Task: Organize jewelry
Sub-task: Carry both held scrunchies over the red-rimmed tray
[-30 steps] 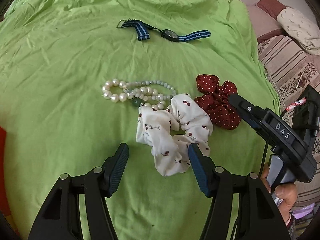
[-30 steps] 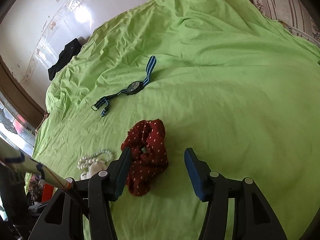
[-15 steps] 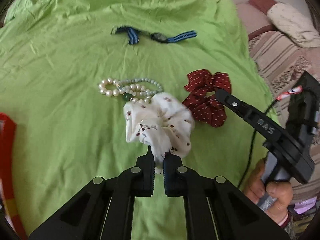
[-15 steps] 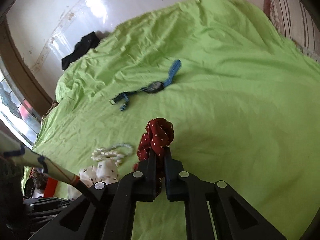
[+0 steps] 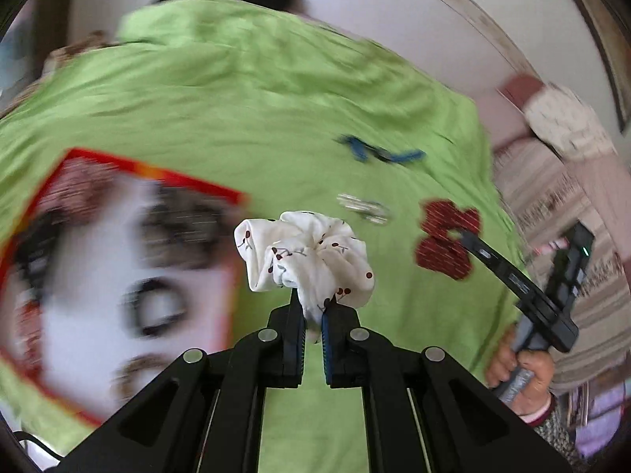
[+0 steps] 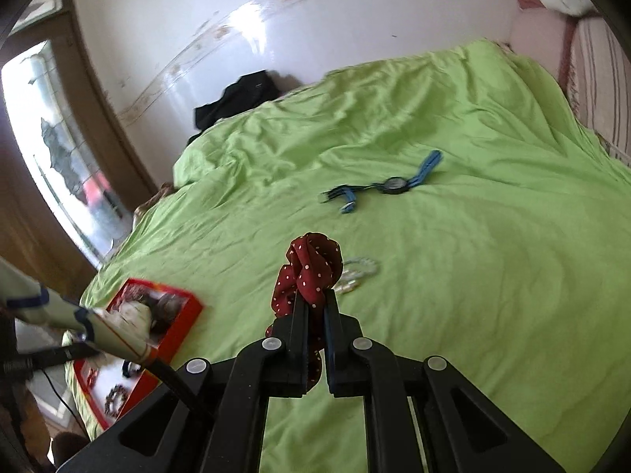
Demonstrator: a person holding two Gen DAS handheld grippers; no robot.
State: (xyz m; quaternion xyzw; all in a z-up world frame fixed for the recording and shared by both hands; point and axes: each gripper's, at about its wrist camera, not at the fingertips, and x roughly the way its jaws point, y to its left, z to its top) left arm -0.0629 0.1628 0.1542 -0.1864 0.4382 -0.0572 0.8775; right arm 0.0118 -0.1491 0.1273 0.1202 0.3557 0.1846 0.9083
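Observation:
My left gripper [image 5: 312,307] is shut on a white cherry-print scrunchie [image 5: 305,254] and holds it above the green bedsheet [image 5: 256,118], next to a red-rimmed box [image 5: 114,260] at the left. My right gripper [image 6: 315,299] is shut on a dark red polka-dot scrunchie [image 6: 311,272], lifted off the sheet; it also shows in the left wrist view [image 5: 447,242]. A pearl bracelet [image 6: 357,276] lies just beyond it. A blue-strap watch [image 6: 388,185] lies farther back.
The red box [image 6: 157,315] with jewelry inside sits at the bed's left edge. A dark garment [image 6: 240,96] lies against the wall at the far end. Striped bedding [image 6: 599,75] and a pillow are on the right.
Both grippers lifted their scrunchies off the sheet. The left gripper swung left toward the red box, which has come into view. The left view is motion-blurred.

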